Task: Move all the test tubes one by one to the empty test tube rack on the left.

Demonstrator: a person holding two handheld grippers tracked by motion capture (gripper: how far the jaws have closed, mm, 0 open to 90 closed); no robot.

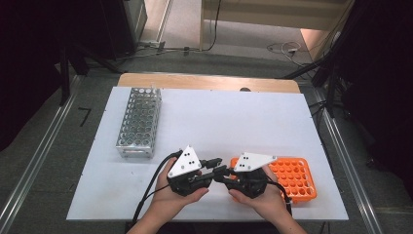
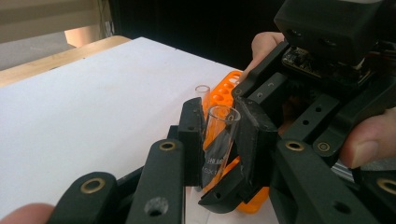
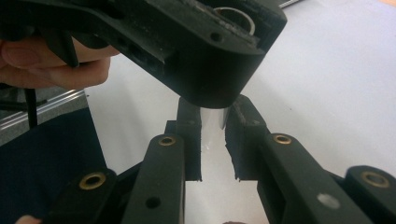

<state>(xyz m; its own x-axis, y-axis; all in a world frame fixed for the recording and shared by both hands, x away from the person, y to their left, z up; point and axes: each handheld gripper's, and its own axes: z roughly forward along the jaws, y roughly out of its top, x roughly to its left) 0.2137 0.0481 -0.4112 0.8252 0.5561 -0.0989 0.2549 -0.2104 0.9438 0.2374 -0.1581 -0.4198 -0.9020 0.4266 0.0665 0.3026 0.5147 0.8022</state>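
A clear glass test tube (image 2: 218, 140) with printed markings sits between the two black jaws of my left gripper (image 2: 219, 116), which is shut on it. My right gripper (image 3: 212, 122) is shut on the same test tube (image 3: 213, 119) lower down, so the two grip it end to end. In the high view the left gripper (image 1: 210, 163) and right gripper (image 1: 222, 171) meet tip to tip near the front middle of the white board (image 1: 219, 117), each held in a hand. The left gripper's body (image 3: 201, 56) hangs just above the right one's jaws.
An orange tube rack (image 1: 293, 178) lies at the front right, just behind the right gripper; another empty tube (image 2: 202, 91) stands in it. A metal tube rack (image 1: 140, 122) stands at the back left. The wooden table edge (image 1: 209, 80) runs behind the board.
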